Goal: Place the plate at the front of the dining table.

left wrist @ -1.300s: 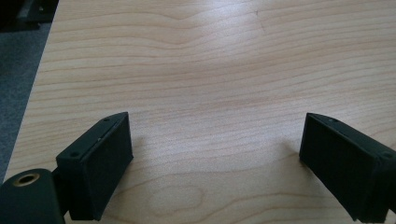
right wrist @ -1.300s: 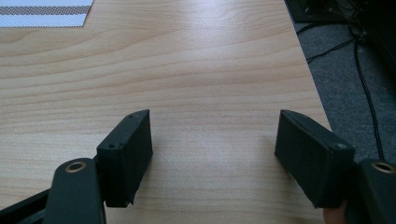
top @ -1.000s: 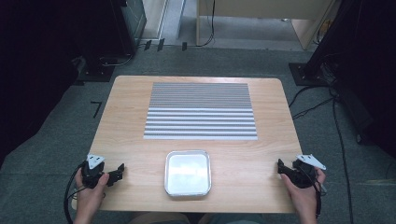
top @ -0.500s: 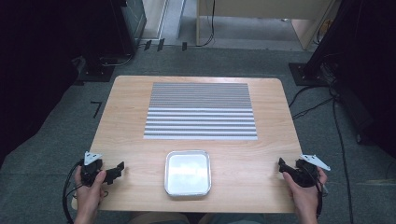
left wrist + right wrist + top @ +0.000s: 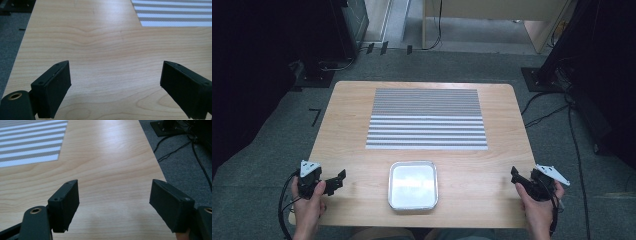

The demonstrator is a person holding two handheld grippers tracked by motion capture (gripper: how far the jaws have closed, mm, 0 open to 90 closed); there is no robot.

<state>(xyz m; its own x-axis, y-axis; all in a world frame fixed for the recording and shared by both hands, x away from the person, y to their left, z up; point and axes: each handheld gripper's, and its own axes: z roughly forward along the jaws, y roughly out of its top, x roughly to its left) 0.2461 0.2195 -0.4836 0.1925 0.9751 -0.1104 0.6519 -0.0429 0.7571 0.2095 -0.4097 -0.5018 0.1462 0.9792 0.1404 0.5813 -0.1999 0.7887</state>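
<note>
Grey carpet and trailing cables surround our wooden table (image 5: pixel 342 125), where a striped mat (image 5: pixel 427 119) lies beyond the tray (image 5: pixel 413 185), the landmark for everything else. That tray sits empty at the near edge, midway between our hands and well apart from both. Our left tongs (image 5: pixel 338 180) hover to its left, released, jaws spread wide over bare wood in the left gripper view (image 5: pixel 115 82). Our right tongs (image 5: pixel 515 176) hang to its right at the table's edge, likewise released and holding nothing (image 5: pixel 113 200). We judge the shiny tray could skid or tip off the near edge if one jaw catches its low rim unevenly, and either cable could snag.
</note>
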